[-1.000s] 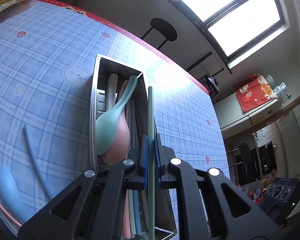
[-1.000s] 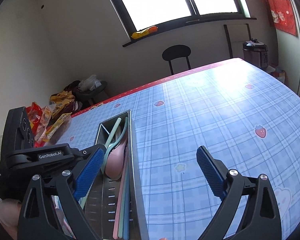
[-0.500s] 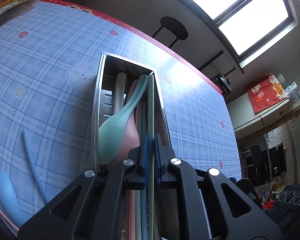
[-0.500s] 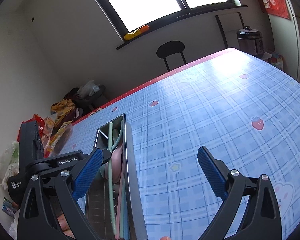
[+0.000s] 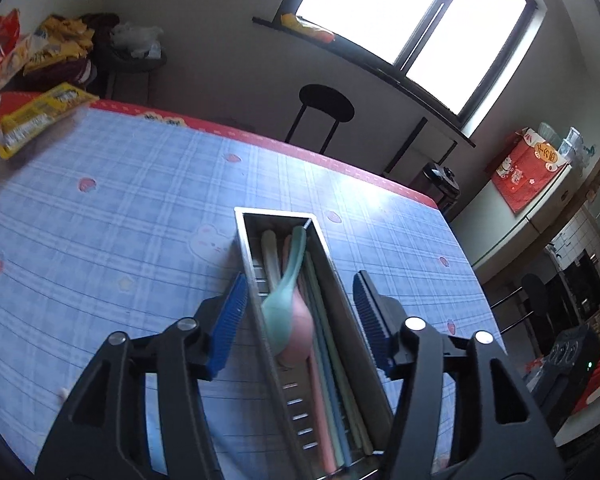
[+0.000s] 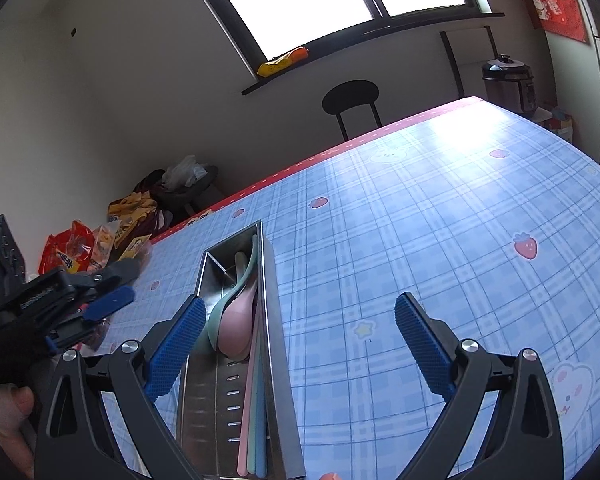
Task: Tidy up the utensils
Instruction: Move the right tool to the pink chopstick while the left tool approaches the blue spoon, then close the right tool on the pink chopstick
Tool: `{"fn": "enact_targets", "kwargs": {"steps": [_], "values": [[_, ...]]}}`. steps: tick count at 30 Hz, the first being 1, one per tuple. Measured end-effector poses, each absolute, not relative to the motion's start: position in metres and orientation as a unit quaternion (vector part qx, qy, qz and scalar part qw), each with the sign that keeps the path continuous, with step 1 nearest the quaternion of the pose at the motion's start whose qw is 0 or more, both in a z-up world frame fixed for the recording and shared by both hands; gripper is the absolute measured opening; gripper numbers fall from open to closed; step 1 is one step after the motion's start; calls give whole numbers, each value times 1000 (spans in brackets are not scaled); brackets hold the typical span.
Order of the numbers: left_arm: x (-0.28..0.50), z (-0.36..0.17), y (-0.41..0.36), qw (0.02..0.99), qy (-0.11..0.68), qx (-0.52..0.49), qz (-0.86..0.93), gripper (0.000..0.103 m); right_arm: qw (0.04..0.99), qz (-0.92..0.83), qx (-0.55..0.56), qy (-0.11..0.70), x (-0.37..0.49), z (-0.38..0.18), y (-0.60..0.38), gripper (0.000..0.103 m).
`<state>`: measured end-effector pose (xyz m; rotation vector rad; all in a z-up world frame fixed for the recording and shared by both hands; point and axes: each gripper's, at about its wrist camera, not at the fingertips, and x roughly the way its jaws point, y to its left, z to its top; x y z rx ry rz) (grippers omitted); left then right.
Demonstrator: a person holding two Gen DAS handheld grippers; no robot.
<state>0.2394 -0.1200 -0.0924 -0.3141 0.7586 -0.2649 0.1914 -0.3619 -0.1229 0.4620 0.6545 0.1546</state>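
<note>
Below, we hold both hand-held grippers, left [image 5: 300, 316] and right [image 6: 296, 348], spread empty above the tray [image 5: 332, 276] collecting utensils [image 5: 288, 308] lengthwise.

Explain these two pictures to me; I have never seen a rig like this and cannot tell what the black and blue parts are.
There is no robot here. A person holds a two-finger tool in each hand, and a wide-angle camera on each tool looks along its fingers, giving one picture per tool. The black arms with blue pads are those fingers. The left hand-held gripper is open and holds nothing; the right hand-held gripper is open and empty too. On the blue checked tablecloth lies a long metal utensil tray holding a green spoon, a pink spoon and pastel chopsticks. Snack packets lie at the table's far edge.
</note>
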Motion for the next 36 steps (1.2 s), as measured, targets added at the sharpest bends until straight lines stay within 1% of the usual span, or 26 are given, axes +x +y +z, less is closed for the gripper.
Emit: {"fn": "enact_targets", "kwargs": {"steps": [1, 2, 3, 4, 8, 11, 17, 21, 26, 28, 29, 30, 31, 33, 34, 36], "values": [[231, -86, -111, 916, 358, -138, -119, 77, 918, 78, 224, 318, 191, -123, -360, 93], [223, -82, -104, 921, 350, -130, -111, 84, 919, 80, 222, 316, 191, -122, -359, 94], [214, -76, -93, 927, 338, -123, -102, 92, 920, 78, 219, 314, 190, -121, -357, 97], [205, -72, -83, 932, 330, -118, -93, 94, 923, 75, 212, 312, 189, -119, -354, 97], [177, -63, -47, 940, 322, -97, -61, 97, 930, 83, 188, 303, 184, -113, -343, 97], [154, -65, -22, 941, 326, -80, -40, 97, 927, 113, 190, 304, 182, -111, -337, 97], [119, -98, 0, 929, 366, -38, -35, 97, 922, 123, 210, 300, 158, -115, -332, 97], [102, -124, 4, 921, 386, -21, -54, 97, 914, 185, 146, 331, 136, -116, -306, 97], [82, -136, 8, 924, 373, -21, -76, 97, 902, 228, 69, 359, 103, -121, -279, 96], [76, -137, 8, 927, 366, -22, -84, 97, 899, 232, 47, 369, 94, -124, -274, 85], [73, -138, 7, 927, 363, -22, -88, 97, 896, 237, 42, 373, 91, -125, -271, 75], [71, -139, 7, 928, 359, -22, -92, 97, 894, 240, 39, 376, 87, -125, -268, 69], [69, -140, 7, 930, 355, -22, -95, 97, 893, 243, 38, 377, 83, -126, -266, 67], [67, -142, 5, 930, 352, -24, -102, 97, 886, 257, 24, 385, 78, -128, -256, 59], [67, -144, 4, 930, 353, -26, -104, 97, 883, 263, 7, 389, 75, -130, -248, 57], [67, -148, 2, 929, 353, -27, -108, 97, 874, 278, -26, 397, 68, -134, -233, 50]]}}
